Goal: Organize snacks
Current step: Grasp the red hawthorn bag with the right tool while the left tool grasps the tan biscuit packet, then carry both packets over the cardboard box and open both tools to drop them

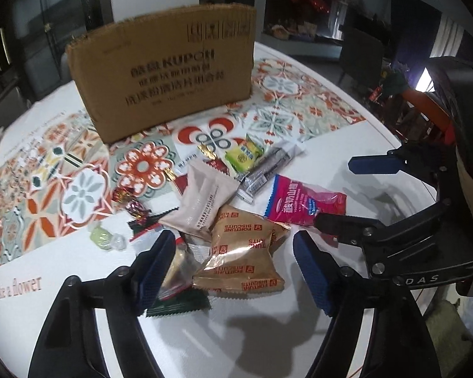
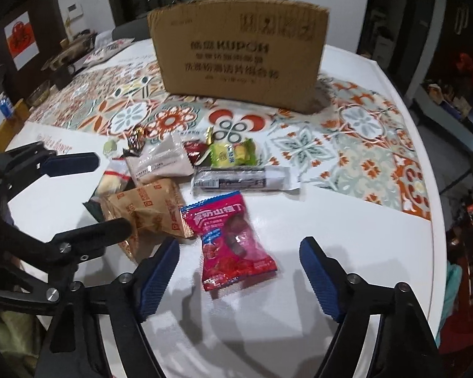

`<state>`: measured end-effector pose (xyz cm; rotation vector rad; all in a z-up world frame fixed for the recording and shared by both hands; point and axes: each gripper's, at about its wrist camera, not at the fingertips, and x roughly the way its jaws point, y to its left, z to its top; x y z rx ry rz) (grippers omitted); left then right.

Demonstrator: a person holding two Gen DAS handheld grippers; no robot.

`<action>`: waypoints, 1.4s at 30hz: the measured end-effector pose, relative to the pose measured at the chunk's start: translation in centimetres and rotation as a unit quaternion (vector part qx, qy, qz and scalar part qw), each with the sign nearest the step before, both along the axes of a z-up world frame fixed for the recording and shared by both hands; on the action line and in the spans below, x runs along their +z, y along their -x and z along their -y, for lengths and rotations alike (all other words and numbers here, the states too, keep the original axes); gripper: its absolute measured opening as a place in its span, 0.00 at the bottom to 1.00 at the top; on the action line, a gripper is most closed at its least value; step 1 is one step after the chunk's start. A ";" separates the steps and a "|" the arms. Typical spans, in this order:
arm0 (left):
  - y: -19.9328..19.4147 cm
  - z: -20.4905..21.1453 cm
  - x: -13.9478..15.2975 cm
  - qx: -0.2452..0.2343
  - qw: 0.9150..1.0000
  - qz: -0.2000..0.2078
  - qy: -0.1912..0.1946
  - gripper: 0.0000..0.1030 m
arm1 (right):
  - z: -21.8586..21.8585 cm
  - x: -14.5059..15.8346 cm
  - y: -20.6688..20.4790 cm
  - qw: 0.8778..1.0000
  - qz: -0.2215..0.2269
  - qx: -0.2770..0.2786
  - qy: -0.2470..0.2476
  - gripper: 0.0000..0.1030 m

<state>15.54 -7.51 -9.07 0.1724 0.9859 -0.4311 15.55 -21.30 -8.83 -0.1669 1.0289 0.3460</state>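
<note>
Since both grippers are spread and empty, nothing's gripped yet: left gripper (image 1: 233, 264) straddles the Fortune Biscuits packs (image 1: 239, 252), right gripper (image 2: 239, 267) the pink hawthorn pouch (image 2: 233, 249) on the table (image 2: 347, 220). Light, crinkly, slippery film, fragile contents; pinch the sealed edge, gently.

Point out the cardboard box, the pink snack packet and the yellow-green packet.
cardboard box (image 2: 236, 60): right wrist view, middle of its printed front face.
pink snack packet (image 2: 233, 245): right wrist view, centre of the wrapper.
yellow-green packet (image 1: 244, 156): left wrist view, centre of its printed front.
</note>
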 end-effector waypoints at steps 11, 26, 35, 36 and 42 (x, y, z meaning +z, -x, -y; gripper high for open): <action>-1.7 0.1 -2.3 -0.002 0.998 -0.052 0.021 0.56 | -0.2 -2.2 -1.9 0.999 -0.037 0.006 -0.011 0.69; -0.3 -0.3 -1.6 0.010 0.998 -0.047 0.042 0.43 | -0.6 -2.3 -1.0 0.999 -0.041 0.004 -0.033 0.42; -0.2 -1.1 0.6 0.026 0.998 -0.018 0.051 0.42 | -0.9 -0.2 -0.3 0.999 -0.015 -0.008 -0.039 0.40; -0.1 -1.2 1.0 0.027 0.998 -0.014 0.053 0.42 | -0.8 0.0 -0.3 0.999 -0.014 -0.010 -0.042 0.40; -0.2 -1.6 4.0 0.036 0.997 0.032 0.059 0.42 | -1.1 2.4 -0.1 0.998 0.019 -0.019 -0.055 0.40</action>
